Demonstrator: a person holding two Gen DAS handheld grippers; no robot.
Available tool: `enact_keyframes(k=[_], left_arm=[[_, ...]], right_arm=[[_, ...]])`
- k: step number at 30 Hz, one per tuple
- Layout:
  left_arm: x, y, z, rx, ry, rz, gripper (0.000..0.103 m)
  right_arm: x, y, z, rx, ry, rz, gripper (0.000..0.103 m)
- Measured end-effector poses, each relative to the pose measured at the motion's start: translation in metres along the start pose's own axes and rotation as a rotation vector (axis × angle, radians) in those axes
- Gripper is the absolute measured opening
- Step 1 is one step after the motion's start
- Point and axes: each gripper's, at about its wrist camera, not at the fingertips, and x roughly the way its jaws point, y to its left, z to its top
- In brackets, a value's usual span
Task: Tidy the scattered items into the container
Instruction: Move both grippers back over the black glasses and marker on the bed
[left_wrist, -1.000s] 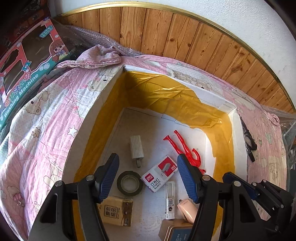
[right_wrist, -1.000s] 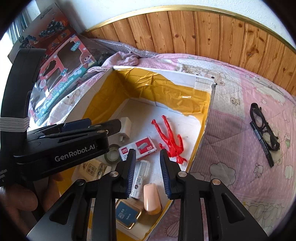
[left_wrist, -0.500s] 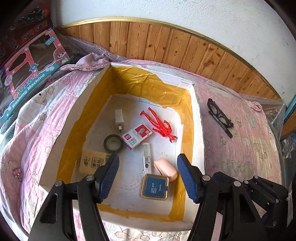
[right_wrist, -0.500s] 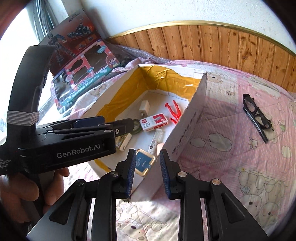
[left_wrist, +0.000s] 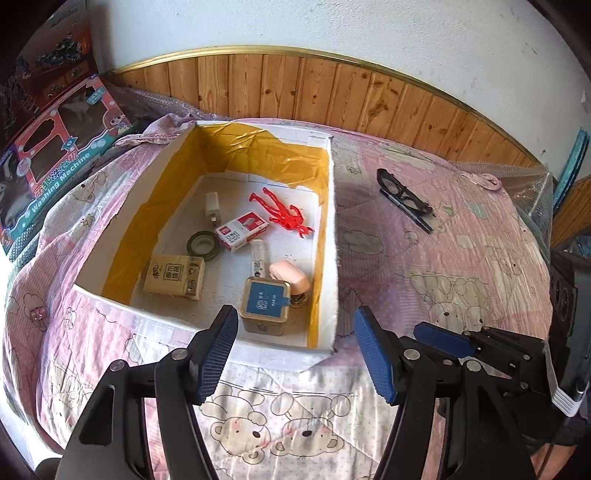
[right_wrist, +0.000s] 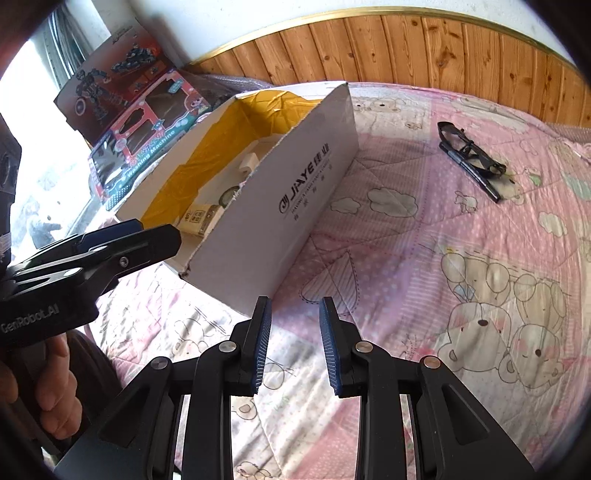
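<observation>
So we've got both tongs hovering over the bed (left_wrist: 424, 266), which is covered in a pink quilt with bears on it. Our left tongs (left_wrist: 295, 350) are spread wide with nothing in them, sitting just off the near edge of the box (left_wrist: 334, 258), a white cardboard thing lined with yellow tape. Our right tongs (right_wrist: 293, 345) are at a narrower gap, also empty, hanging over the quilt just beside the box's near right corner. Inside the box there's already a pile of stuff: a red figure (left_wrist: 284, 214) near the far right, a white charger (left_wrist: 213, 206) to its left, a red and white staple box (left_wrist: 242, 230) in the middle, a roll of dark tape (left_wrist: 203, 244), a brown tissue pack (left_wrist: 174, 277) on the near left, a blue-topped tin (left_wrist: 266, 304) at the near side, a pink case (left_wrist: 290, 275) just beside the tin, and a small white tube (left_wrist: 257, 254) between them and the staple box. Still out on the quilt, well apart from the box on the far right, are the black glasses (right_wrist: 469, 149) lying right against a black pen (right_wrist: 472, 173). A toy box (left_wrist: 51, 162) leans at the far left.
</observation>
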Motion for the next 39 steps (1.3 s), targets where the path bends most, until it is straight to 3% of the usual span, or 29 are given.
enact_keyframes(k=[7,19,30,39], left_arm=[[0.005,-0.048,-0.009,0.086,0.015,-0.051,0.066],[0.046,-0.095,0.000,0.110,0.079,-0.118,0.067],[0.099,-0.113,0.040,0.034,0.124,-0.170,0.068],[0.137,-0.110,0.073,-0.024,0.146,-0.182,0.068]], right_arm=[[0.000,-0.032,-0.010,0.054,0.012,-0.037,0.029],[0.007,-0.094,-0.002,0.164,0.010,-0.109,0.029],[0.028,-0.161,0.060,0.173,-0.035,-0.222,0.029],[0.081,-0.212,0.112,0.193,-0.004,-0.277,0.031]])
